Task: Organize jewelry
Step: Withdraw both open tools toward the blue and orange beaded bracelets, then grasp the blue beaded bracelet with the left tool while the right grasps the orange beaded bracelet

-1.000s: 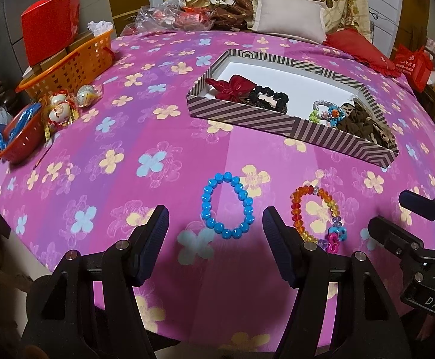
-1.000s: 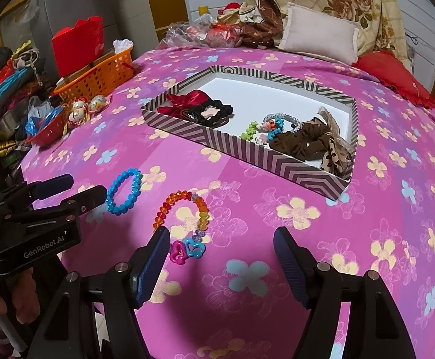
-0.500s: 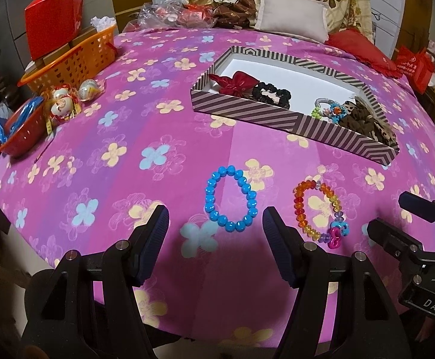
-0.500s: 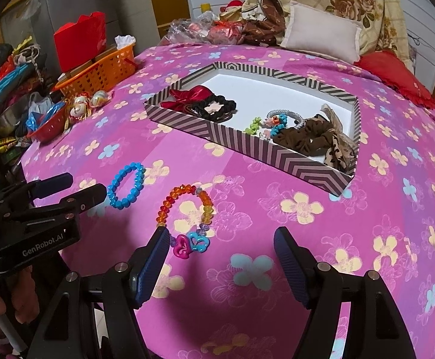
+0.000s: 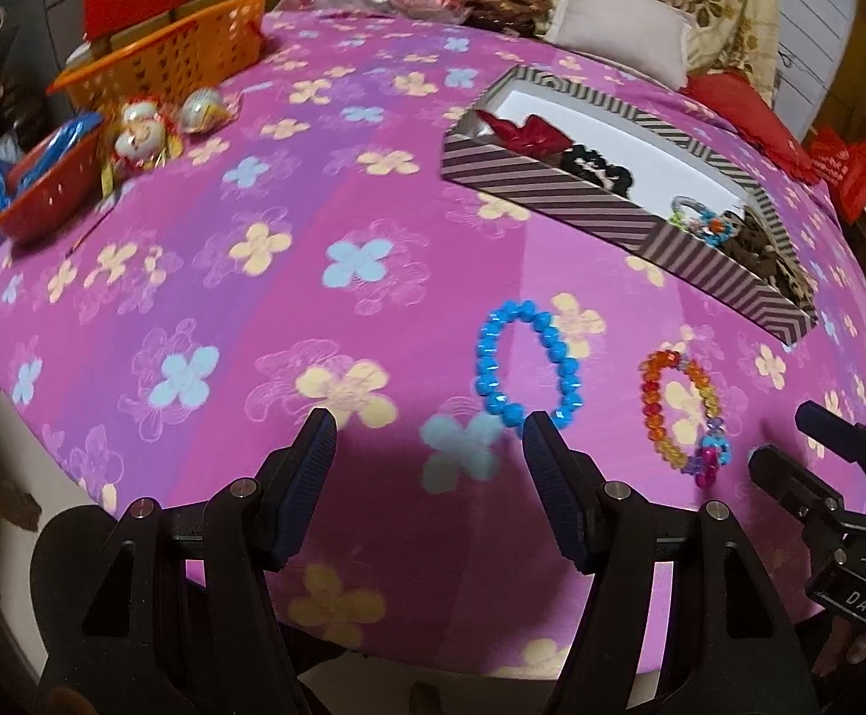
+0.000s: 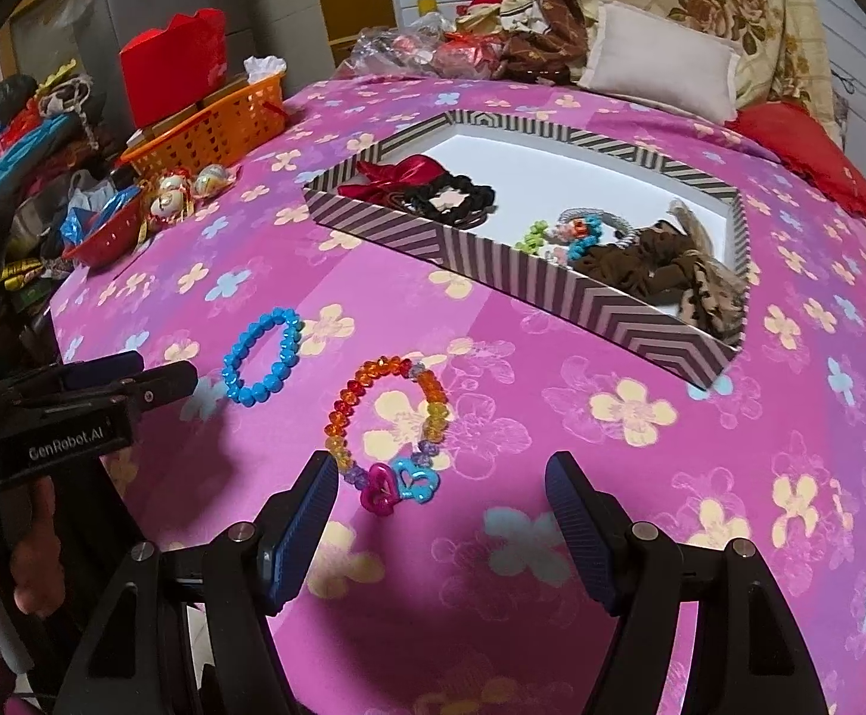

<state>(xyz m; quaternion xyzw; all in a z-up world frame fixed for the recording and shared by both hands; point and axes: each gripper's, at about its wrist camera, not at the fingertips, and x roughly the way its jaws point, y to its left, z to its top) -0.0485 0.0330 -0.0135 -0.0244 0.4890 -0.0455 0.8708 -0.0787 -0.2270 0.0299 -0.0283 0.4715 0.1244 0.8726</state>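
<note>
Our striped cardboard box (image 6: 558,283) holds hair ties; before it, blue bead bracelet (image 6: 263,357) and rainbow bead bracelet (image 6: 388,423) await our wide, empty left gripper (image 5: 427,447) and right gripper (image 6: 441,491).

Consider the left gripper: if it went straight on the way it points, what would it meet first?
Probably the bare pink cloth. The left gripper is open, and the blue bracelet sits just beyond its right finger, though depth is unclear.

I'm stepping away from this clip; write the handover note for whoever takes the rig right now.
Left gripper: open, empty, just short of the blue bracelet.
Right gripper: open, empty, with the rainbow bracelet lying just ahead of it.
Both bracelets lie loose on the pink cloth, outside the striped box.
Done: a red bow, black scrunchie, small beaded pieces and brown scrunchies are in the box.
Left: pick up both bracelets and put them in the box.
</note>
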